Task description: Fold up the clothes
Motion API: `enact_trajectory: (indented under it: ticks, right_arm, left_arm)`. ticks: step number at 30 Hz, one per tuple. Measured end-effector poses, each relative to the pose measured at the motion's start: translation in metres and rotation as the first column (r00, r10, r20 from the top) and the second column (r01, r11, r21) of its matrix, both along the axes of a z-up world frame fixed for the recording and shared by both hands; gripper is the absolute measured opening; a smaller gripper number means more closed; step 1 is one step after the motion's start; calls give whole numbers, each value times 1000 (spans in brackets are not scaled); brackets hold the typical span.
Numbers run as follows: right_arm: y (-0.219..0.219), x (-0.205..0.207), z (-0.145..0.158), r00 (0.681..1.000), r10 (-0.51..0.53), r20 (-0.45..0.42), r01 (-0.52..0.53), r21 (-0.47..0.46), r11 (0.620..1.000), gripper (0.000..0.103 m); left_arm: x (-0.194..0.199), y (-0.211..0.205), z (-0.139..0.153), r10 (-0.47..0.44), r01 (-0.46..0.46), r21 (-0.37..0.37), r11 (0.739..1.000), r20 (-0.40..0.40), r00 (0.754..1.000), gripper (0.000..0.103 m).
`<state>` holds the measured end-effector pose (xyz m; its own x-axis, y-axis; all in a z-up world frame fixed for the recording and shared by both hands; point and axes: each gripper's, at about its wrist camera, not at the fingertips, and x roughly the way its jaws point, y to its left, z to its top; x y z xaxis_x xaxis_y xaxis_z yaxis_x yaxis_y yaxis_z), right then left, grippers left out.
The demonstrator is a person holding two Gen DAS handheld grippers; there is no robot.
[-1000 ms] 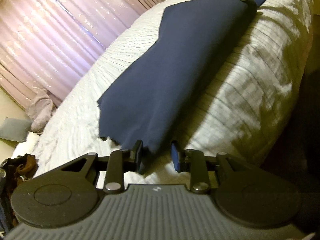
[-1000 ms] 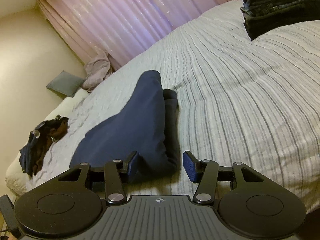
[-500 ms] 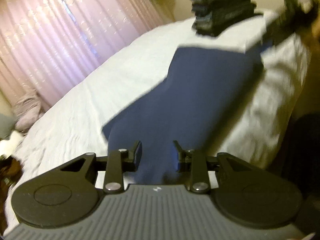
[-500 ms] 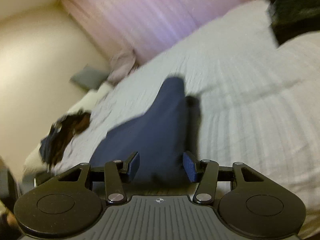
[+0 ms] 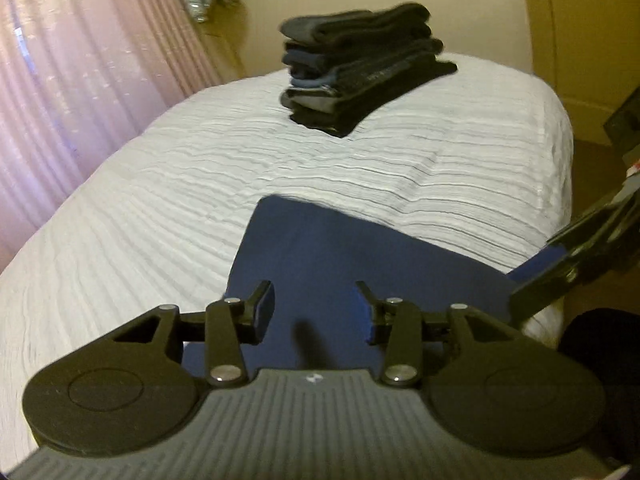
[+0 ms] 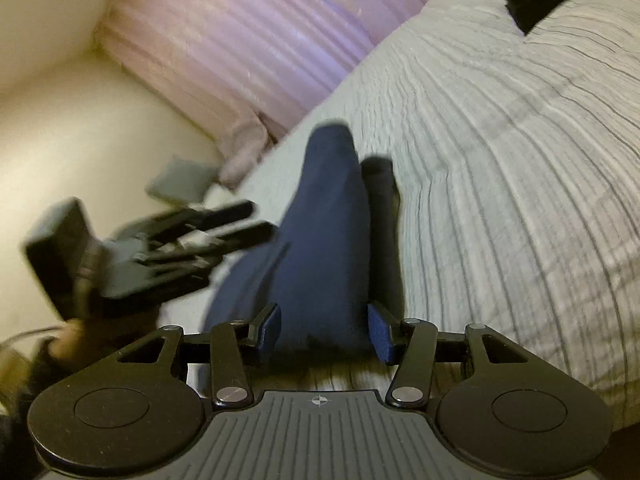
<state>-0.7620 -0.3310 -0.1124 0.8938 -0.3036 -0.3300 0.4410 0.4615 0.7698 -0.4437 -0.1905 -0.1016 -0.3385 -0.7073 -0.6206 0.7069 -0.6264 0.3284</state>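
Left wrist view shows my left tool (image 5: 316, 312) with its 2 fingers spread apart, released, above the near part of the navy garment (image 5: 320, 252). That cloth lies on the bed (image 5: 160, 200), on a white ribbed cover, near the bed's near-right edge. My right tool (image 5: 560, 256) comes in from the right, its blue-padded tip at the garment's right corner; from this side I cannot tell whether it touches the cloth.

Farther across the bed, near its far edge, a stack of folded dark clothes (image 5: 360, 68) sits. Pink curtains (image 5: 80, 80) hang on the left.

From the right wrist camera, my right tool (image 6: 324, 330) is also released, fingers wide, with the garment's near end bunched between them. The navy cloth runs away from the tool toward the curtains. My left tool (image 6: 240, 220) appears blurred on the left, just beside the garment. A grey cushion (image 6: 180, 182) lies far left.
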Motion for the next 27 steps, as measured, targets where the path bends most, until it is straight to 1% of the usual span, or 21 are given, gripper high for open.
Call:
enact_trajectory:
  ticks: [2,3,5,7,10,12,15,16,19,21,24,26,27]
  right_arm:
    - [-14,-3,-5,998,0,56,-1,30,1000,51]
    - [-20,0,-6,998,22,65,-24,34,999,51]
    - [-29,12,-9,993,90,71,-93,38,995,51]
    - [-33,23,-7,990,133,54,-135,47,990,51]
    - [-29,24,-5,990,138,33,-139,53,989,51]
    - [-26,18,-11,991,129,34,-132,77,988,51]
    - [-25,13,-21,992,120,46,-123,88,988,51]
    - [-25,12,-24,992,116,50,-120,93,988,51]
    - [-30,12,-12,994,109,28,-111,80,991,51]
    - [-30,9,2,996,92,4,-92,44,995,51]
    - [-27,4,24,997,38,-62,-41,-53,998,51]
    - [-28,2,37,997,-7,-78,-1,-103,995,51]
    - [-30,6,43,997,-7,-83,-3,-122,992,51]
  left_arm:
    - [-9,-17,-4,-23,23,17,1000,14,1000,38]
    - [-13,-26,-6,-35,35,26,999,21,999,38]
    - [-19,-43,-9,-52,51,43,998,31,998,38]
    - [-19,-54,-10,-44,42,60,997,30,999,38]
    - [-22,-74,-14,-42,39,107,993,24,999,40]
    - [-28,-84,-23,-45,37,142,989,54,998,40]
    - [-37,-98,-41,-38,15,200,980,113,993,40]
    - [-39,-101,-47,-32,7,206,979,121,992,40]
    - [-36,-108,-50,6,-26,215,976,94,996,40]
    - [-28,-106,-40,25,-38,212,977,60,998,40]
    - [-5,-96,-19,74,-72,175,982,-5,997,39]
    - [15,-86,-7,104,-97,149,984,-41,994,38]
    - [26,-79,-3,118,-110,140,984,-46,992,38]
